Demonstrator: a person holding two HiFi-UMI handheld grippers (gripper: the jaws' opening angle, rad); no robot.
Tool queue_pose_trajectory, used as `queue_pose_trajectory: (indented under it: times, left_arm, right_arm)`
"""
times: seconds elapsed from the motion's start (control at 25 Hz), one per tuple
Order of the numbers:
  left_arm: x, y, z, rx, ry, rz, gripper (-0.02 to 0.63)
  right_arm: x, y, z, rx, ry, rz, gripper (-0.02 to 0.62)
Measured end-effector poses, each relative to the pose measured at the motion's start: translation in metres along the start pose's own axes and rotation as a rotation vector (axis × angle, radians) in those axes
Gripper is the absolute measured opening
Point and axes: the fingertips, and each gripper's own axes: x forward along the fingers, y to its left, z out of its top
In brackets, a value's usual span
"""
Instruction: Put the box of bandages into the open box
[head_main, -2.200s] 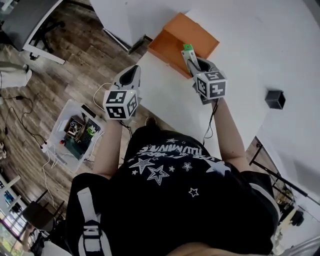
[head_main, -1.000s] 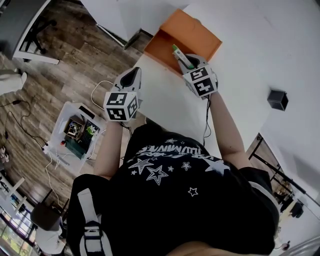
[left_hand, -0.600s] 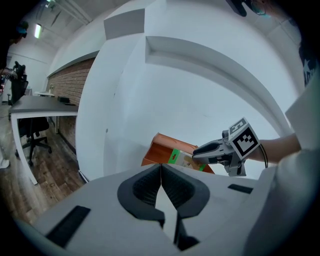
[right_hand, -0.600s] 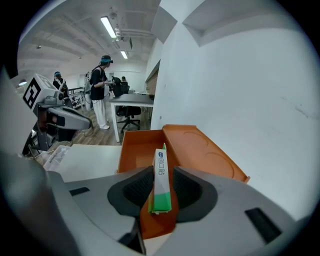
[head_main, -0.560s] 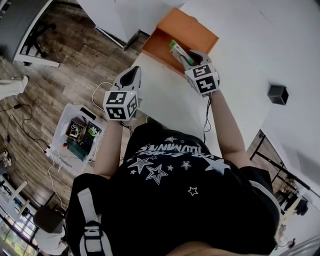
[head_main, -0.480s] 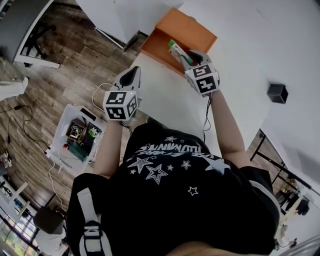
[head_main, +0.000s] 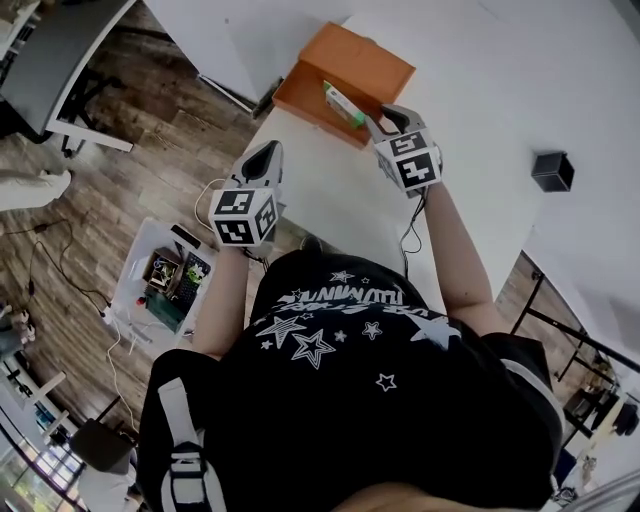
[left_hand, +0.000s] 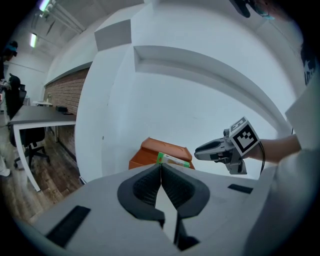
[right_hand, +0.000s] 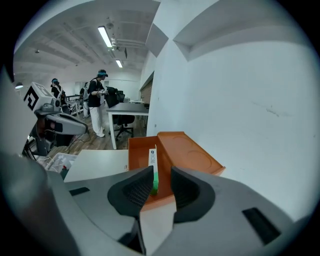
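The green-and-white box of bandages (head_main: 342, 104) (left_hand: 173, 160) rests slanted in the open orange box (head_main: 345, 65) (left_hand: 150, 149) (right_hand: 192, 156), one end up at the rim. In the right gripper view the box of bandages (right_hand: 152, 162) stands on edge just beyond the jaws. My right gripper (head_main: 379, 123) (left_hand: 200, 149) (right_hand: 162, 184) is open just behind it, a gap showing between its tips and the box. My left gripper (head_main: 265, 156) (left_hand: 160, 168) hovers over the table's near left edge, shut with nothing in it.
A small black cube (head_main: 550, 170) sits on the white table (head_main: 470, 110) to the right. A clear bin of parts (head_main: 165, 275) stands on the wooden floor at the left. People (right_hand: 97, 107) stand by a desk far back.
My right gripper carried the box of bandages leftward over the orange box, lowered it in and let go. The left gripper stayed where it was.
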Motion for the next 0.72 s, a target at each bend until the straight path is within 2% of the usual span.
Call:
queue_pose_trajectory:
  times: [0.48,0.72]
  left_arm:
    - [-0.055,-0.082,-0.011,0.028,-0.035,0.051,0.021]
    - [-0.066,-0.125,-0.026,0.038,-0.043,0.066,0.021]
  right_arm:
    - [-0.091,0.001,-0.033,-0.002,-0.053,0.017,0.113]
    - [-0.128,-0.002,-0.06,0.018,-0.078,0.063,0.09]
